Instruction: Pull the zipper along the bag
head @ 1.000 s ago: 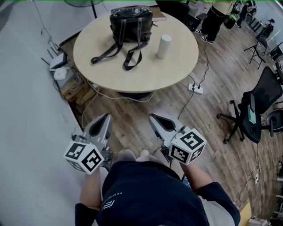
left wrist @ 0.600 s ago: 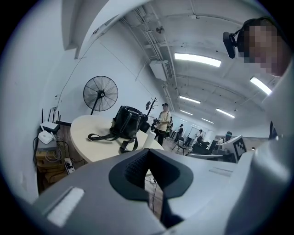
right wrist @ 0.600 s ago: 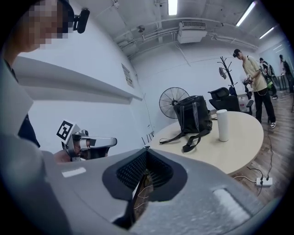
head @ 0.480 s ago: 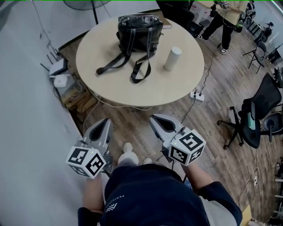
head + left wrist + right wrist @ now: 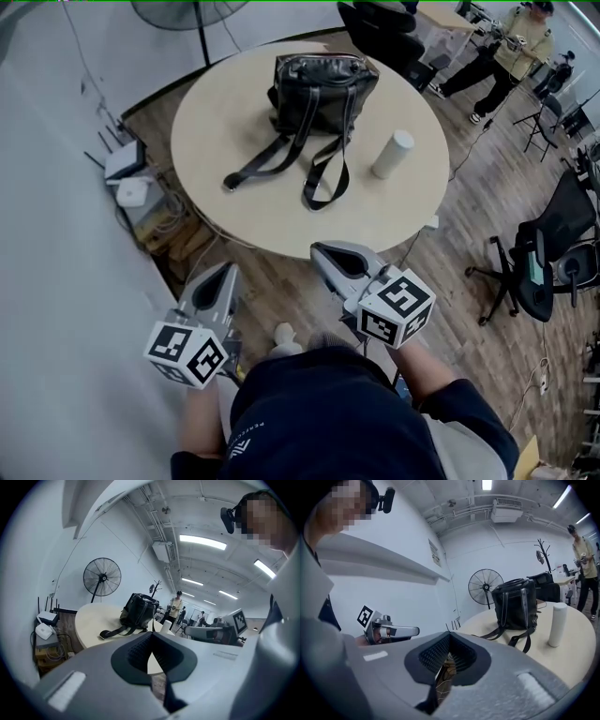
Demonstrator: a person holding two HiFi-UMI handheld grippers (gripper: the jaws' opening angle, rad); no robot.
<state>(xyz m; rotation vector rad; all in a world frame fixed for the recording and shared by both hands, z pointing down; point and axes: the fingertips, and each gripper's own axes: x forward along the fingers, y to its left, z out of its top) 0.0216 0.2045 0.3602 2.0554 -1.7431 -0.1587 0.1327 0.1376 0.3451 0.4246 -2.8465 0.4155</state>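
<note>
A black backpack (image 5: 319, 86) stands on the far side of a round beige table (image 5: 244, 211), its two straps (image 5: 292, 155) trailing toward me; it also shows as the backpack (image 5: 138, 612) and the backpack (image 5: 517, 601) in the gripper views. Its zipper cannot be made out. My left gripper (image 5: 225, 268) and right gripper (image 5: 323, 250) are held close to my body, short of the table's near edge, well apart from the bag. Both have their jaws together with nothing between them.
A white cylinder (image 5: 392, 155) stands on the table right of the bag. A standing fan (image 5: 183, 11) is behind the table, routers and cables (image 5: 131, 178) lie on the floor at left, office chairs (image 5: 544, 253) at right, people (image 5: 511, 42) at far right.
The table and bag have come nearer and lower in the head view as I move toward them. Both grippers keep their place near my body, jaws unchanged.
</note>
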